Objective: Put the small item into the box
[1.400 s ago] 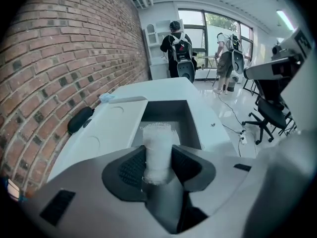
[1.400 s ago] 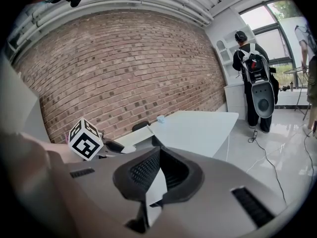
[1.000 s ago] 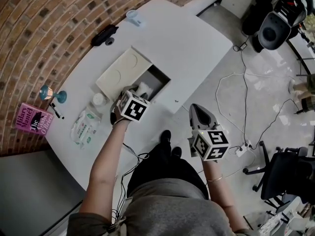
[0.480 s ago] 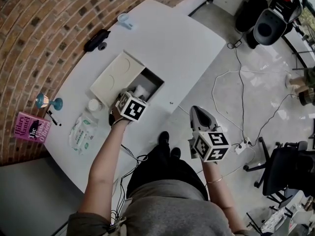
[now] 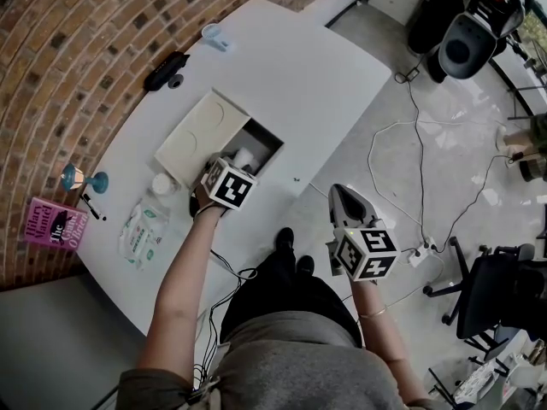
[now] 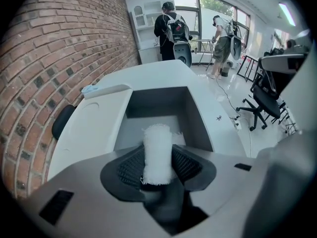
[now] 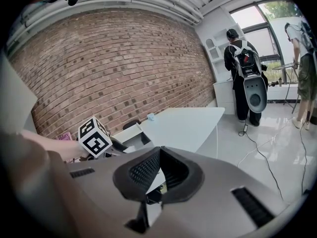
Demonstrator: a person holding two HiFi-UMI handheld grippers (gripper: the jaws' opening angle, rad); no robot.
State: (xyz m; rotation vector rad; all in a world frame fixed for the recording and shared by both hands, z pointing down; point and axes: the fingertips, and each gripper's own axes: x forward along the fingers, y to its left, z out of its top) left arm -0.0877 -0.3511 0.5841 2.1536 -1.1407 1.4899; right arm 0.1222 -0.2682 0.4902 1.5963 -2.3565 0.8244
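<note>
An open white box lies on the white table, its lid swung out to the left. My left gripper hangs over the box's near edge. A white fuzzy roll stands upright between its pads, above the grey inside of the box. The jaws of the left gripper are opening, and the pads still touch the roll. My right gripper hovers off the table's near side, above the floor. In the right gripper view the right gripper has its tips together with nothing in them.
Left of the box lie a wipes pack, a pink book, a marker, a blue stand and a white jar. A black device and a small blue cup sit at the far edge. Cables and office chairs are on the floor at right.
The head view has shifted a little, so the table sits further left. The left gripper stays over the box with the roll. The right gripper has not moved.
</note>
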